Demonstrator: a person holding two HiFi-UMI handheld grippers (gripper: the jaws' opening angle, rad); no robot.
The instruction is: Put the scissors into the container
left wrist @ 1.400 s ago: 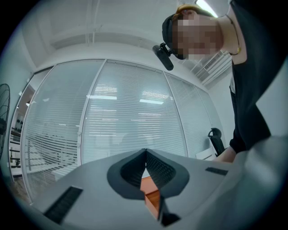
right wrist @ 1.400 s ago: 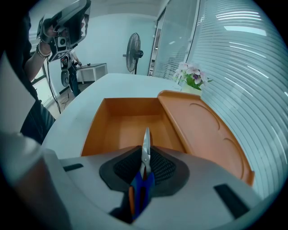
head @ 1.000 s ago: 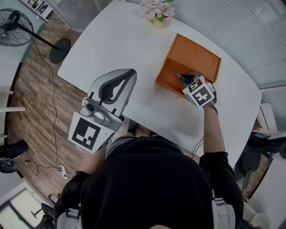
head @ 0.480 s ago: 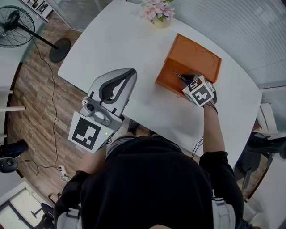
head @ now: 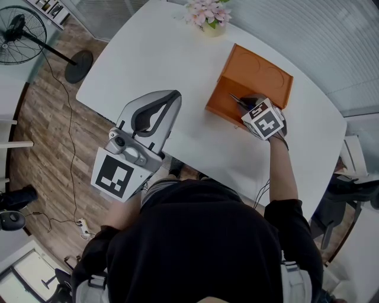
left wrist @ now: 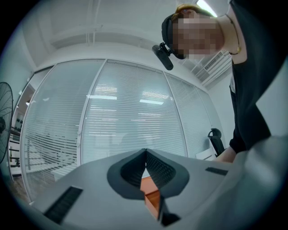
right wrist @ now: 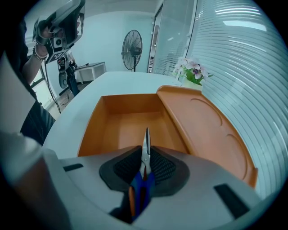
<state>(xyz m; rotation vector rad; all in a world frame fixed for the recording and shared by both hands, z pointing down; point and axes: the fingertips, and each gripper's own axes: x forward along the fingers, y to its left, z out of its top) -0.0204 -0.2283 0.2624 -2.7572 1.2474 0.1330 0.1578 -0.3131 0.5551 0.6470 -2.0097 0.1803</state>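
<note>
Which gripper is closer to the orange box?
The right. The right gripper is at the near wall of the orange box, holding the scissors with blades over its open inside. The left gripper hangs apart, off to the left above the table's near edge.

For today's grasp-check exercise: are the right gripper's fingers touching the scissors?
Touching: the right gripper view shows both fingers pressed against the scissors between them.

Bright, even daylight pours through the blinds [left wrist: 135, 117], and a ceiling lamp [left wrist: 205, 6] glares. Shadows on the white desk [head: 154, 65] are soft. The wide-angle pictures bend at the edges, with dark corners.
</note>
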